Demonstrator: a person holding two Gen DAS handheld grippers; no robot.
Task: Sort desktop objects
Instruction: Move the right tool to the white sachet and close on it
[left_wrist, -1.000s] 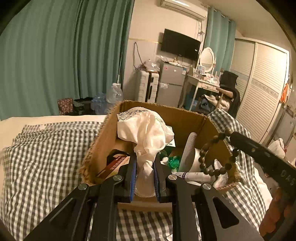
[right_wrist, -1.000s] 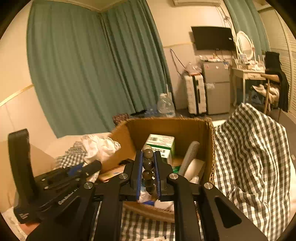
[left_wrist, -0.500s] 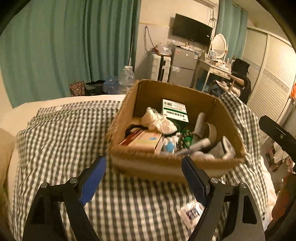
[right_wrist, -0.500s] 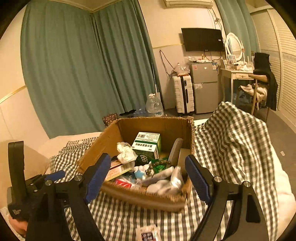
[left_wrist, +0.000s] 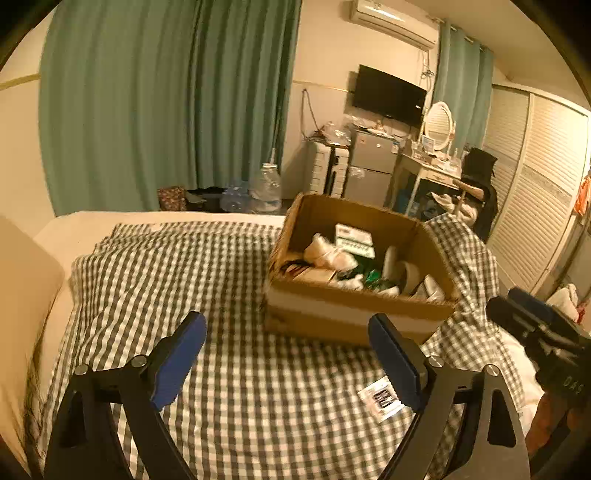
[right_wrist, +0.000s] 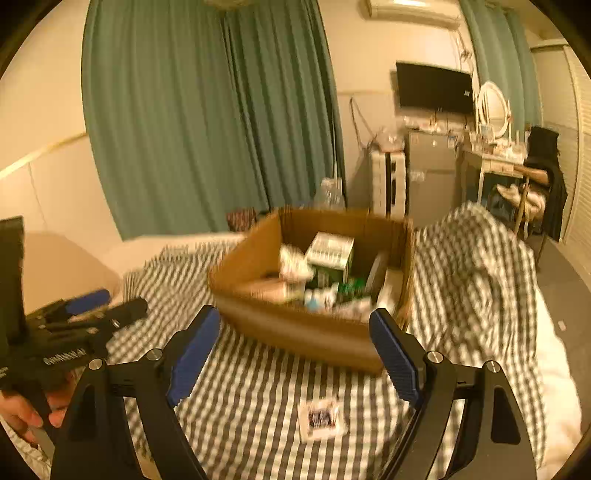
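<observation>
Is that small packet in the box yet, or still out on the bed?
Out. The small packet lies flat on the checked blanket, in front of the cardboard box and apart from it. Neither gripper holds it.

A grey-and-white checked cloth (left_wrist: 240, 280) is seen beneath a brown cardboard box (left_wrist: 354, 317); teal curtains (left_wrist: 166, 103) are hung behind.
</observation>
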